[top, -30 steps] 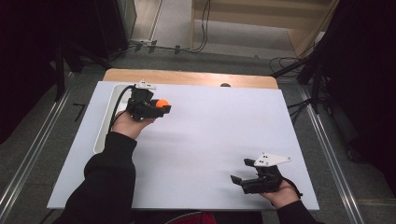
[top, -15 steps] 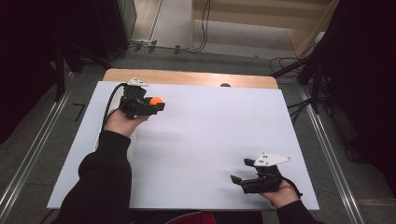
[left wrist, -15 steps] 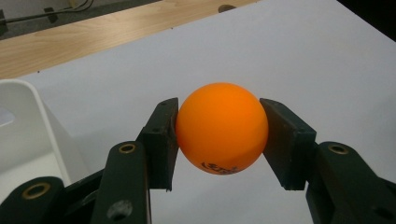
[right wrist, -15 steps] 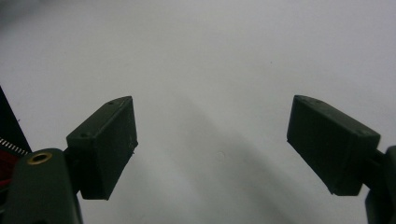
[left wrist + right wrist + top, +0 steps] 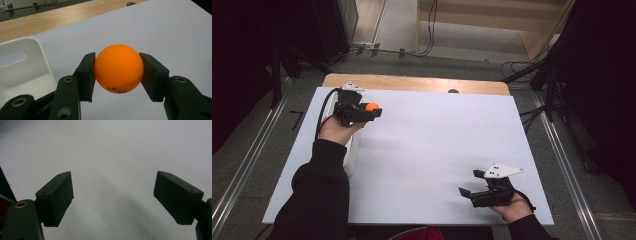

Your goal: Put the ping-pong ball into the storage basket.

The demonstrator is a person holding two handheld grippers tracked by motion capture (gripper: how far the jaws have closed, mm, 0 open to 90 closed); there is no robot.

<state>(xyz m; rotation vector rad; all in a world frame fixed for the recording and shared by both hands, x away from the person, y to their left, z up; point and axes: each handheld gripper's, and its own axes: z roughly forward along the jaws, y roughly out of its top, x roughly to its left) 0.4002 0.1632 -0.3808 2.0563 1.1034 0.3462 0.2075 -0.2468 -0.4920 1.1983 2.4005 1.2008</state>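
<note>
Between the two black pads of the left gripper (image 5: 117, 75) sat an orange ball (image 5: 118, 68), pinched across its widest part and held clear of the white bench (image 5: 437, 150), just beside a white tray (image 5: 22, 67) near the far left corner. By its look it was a table-tennis ball: very light, hollow, stiff but thin-walled, smooth enough to squirt out sideways, so the hold belonged where it was, on opposite sides at the middle, with modest pressure. From above, the ball (image 5: 372, 106) showed at the front of that gripper (image 5: 373, 111). Near the bench's near right corner the right gripper (image 5: 468, 183) lay low with its jaws wide apart and nothing between them. Against the earlier pictures, the left hand had drifted slightly toward the tray and the far edge with the ball clamped, while the right kept its place.
</note>
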